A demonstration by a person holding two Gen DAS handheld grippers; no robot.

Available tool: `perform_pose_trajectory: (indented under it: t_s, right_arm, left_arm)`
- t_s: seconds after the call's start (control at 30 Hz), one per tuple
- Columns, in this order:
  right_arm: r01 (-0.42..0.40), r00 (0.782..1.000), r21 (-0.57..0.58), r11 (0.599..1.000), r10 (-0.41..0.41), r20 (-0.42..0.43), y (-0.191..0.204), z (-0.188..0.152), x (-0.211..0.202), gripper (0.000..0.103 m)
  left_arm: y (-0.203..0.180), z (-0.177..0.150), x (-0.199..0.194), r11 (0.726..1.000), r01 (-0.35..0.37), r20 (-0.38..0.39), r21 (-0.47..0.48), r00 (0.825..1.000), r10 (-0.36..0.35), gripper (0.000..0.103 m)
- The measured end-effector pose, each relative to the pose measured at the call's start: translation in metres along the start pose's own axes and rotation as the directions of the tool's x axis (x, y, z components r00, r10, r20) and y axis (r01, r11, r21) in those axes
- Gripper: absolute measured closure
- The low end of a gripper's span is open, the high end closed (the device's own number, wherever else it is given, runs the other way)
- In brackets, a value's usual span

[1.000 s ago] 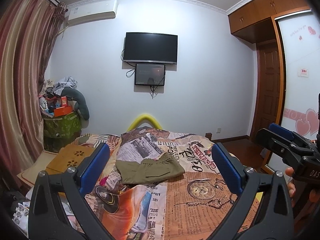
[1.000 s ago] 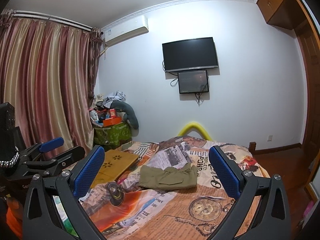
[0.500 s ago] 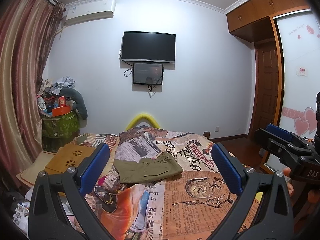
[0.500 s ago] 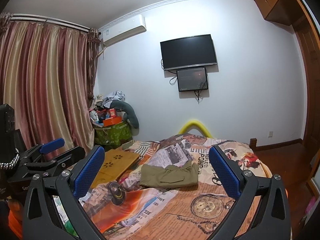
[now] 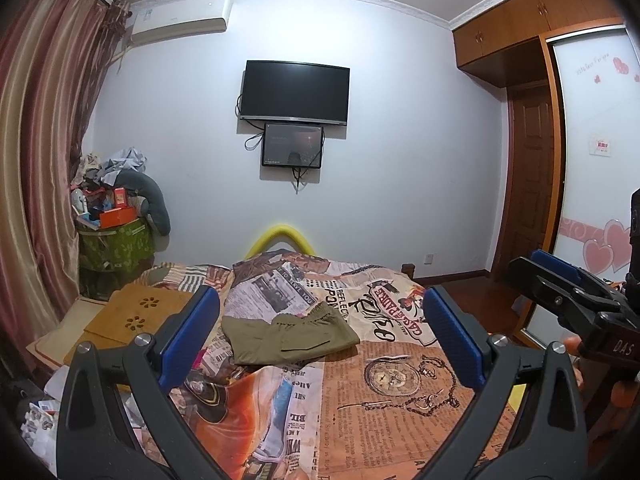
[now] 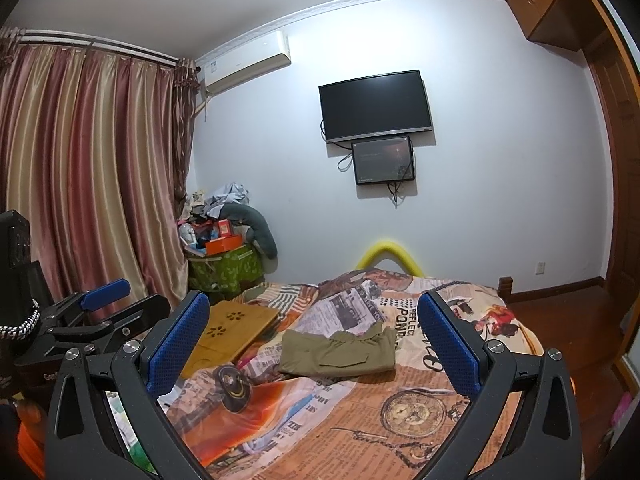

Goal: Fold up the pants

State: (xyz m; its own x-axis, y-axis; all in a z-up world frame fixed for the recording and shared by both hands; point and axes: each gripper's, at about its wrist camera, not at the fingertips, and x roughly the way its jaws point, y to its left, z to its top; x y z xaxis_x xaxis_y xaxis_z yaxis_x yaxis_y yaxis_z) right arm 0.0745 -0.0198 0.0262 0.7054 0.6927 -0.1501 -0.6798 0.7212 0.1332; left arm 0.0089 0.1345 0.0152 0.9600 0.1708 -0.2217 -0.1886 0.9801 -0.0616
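Olive-green pants (image 5: 290, 334) lie folded into a compact rectangle on the newspaper-print bedspread (image 5: 384, 392), in the middle of the bed. They also show in the right wrist view (image 6: 340, 352). My left gripper (image 5: 320, 340) is open and empty, held above the near part of the bed, well short of the pants. My right gripper (image 6: 316, 344) is open and empty too, at a similar distance. Each gripper shows at the edge of the other's view: the right one (image 5: 560, 292), the left one (image 6: 100, 308).
A wooden lap desk (image 5: 132, 320) lies on the bed's left side, left of the pants. A cluttered green bin (image 5: 114, 244) stands by the curtain. A TV (image 5: 296, 92) hangs on the far wall. A wardrobe (image 5: 592, 160) and door are on the right.
Both grippers have shifted slightly, so the scene drifts a little in view. The pants have not moved. Both grippers stay open.
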Motion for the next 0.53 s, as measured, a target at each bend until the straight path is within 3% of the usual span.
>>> perform_pose_trajectory:
  t_s: [0.53]
  right_arm:
    - [0.002, 1.000, 0.014, 1.000, -0.002, -0.011, -0.0016, 0.0001, 0.0024, 0.000]
  left_arm:
    - [-0.0019, -0.0028, 0.0062, 1.000, 0.003, -0.016, 0.008, 1.000, -0.003, 0.000]
